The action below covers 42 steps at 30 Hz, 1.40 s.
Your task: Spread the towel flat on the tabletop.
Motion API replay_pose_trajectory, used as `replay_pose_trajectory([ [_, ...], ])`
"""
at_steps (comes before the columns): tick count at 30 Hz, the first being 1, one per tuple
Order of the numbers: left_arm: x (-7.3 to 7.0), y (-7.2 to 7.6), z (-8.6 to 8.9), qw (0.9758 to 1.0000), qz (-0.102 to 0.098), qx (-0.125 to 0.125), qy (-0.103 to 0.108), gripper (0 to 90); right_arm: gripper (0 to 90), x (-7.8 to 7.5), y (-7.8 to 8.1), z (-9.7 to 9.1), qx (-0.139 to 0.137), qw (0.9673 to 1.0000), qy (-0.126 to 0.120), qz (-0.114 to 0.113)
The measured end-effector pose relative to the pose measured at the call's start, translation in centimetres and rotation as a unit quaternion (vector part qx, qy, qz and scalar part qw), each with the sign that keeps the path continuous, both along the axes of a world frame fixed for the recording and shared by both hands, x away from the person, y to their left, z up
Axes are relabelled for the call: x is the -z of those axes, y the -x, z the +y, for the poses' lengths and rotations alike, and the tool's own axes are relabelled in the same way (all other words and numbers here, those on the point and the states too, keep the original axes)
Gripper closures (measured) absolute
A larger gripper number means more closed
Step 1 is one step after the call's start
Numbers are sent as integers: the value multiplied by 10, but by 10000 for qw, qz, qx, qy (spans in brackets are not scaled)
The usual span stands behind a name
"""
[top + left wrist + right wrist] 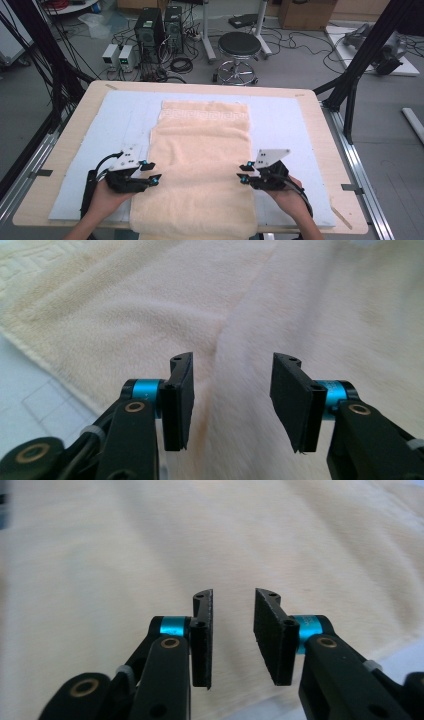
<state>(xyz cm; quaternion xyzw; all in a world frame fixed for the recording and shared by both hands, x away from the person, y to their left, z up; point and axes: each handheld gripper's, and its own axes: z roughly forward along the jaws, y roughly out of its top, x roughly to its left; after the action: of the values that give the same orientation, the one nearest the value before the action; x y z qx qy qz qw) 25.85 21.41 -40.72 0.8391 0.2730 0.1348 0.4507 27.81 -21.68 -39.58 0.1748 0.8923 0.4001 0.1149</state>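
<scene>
towel: a cream, fluffy towel (200,165) is laid out lengthwise down the middle of the table, its far end with the woven key-pattern border pointing away from the person and its near end drooping a bit over the table's front edge

under it: a pale blue mat (285,125) covers most of the wooden table (320,130), and the towel sits right in the centre of that mat

left gripper: the left gripper (151,171) hangs at the towel's left edge, roughly in the towel's near half, aimed inward across the fabric

left jaws: apart, nothing between them (in the left gripper view you just see bare towel pile through the gap, plus a soft crease running away from the camera)

right gripper: the right gripper (244,173) mirrors it at the towel's right edge, also pointed inward

right jaws: apart too, with a narrower gap than the left pair, and no cloth pinched in there, only towel surface behind them

hands: a hand (107,197) holds the left gripper and the other hand (285,197) the right, both coming in from the near side

beyond the table: a round black stool (239,46) and a couple of computer towers (159,27) on the floor with a lot of cables
</scene>
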Motion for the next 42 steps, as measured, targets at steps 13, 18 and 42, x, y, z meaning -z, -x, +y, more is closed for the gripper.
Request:
replay_pose_trajectory([
  [13,33,32,-9,9925,345,994,-623,579,674,39,15,7,-489,9962,454,563],
  [18,29,38,-10,9906,486,1080,-686,852,858,37,21,8,-594,9948,422,711],
  [42,27,4,-5,9945,433,749,-588,562,580,27,8,8,-282,9980,424,371],
])
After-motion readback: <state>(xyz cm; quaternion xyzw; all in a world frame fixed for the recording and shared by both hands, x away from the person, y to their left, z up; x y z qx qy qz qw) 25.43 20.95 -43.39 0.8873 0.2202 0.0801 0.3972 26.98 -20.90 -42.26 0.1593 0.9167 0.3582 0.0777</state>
